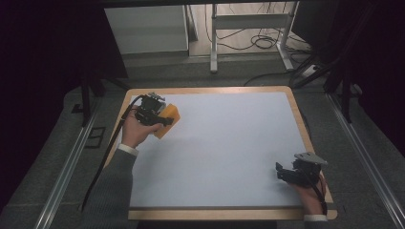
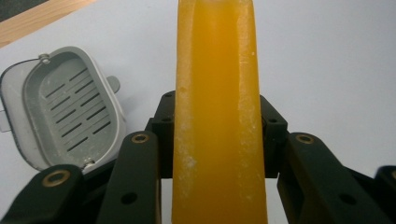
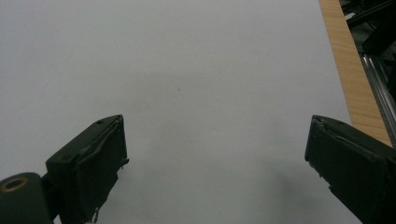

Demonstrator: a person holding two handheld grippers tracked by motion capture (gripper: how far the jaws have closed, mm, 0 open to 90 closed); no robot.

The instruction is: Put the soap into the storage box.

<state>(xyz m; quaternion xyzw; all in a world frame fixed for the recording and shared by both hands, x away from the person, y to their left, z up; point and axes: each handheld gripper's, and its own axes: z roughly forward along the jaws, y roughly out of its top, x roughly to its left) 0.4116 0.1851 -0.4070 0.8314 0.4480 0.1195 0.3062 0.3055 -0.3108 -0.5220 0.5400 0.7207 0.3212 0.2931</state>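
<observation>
An orange soap-like bar [image 2: 215, 56] stands on edge between the jaws of my left gripper [image 2: 217, 109], which is shut on its two faces. In the high view that gripper [image 1: 154, 112] is at the table's far left corner, with the orange bar [image 1: 169, 119] sticking out to its right. A grey slotted dish [image 2: 65, 112] lies open on the white surface just left of the bar. My right gripper [image 1: 281, 171] rests near the front right corner. Its jaws stand wide apart over the bare white surface [image 3: 210, 70], and this gripper [image 3: 217, 128] has nothing between them.
The white sheet [image 1: 229, 143] covers a table with a wooden rim [image 1: 300, 119]. The wooden edge [image 3: 348, 70] runs close by the right gripper. Metal rails [image 1: 67, 167] flank the table, and cables and a desk frame [image 1: 248, 43] lie on the floor beyond.
</observation>
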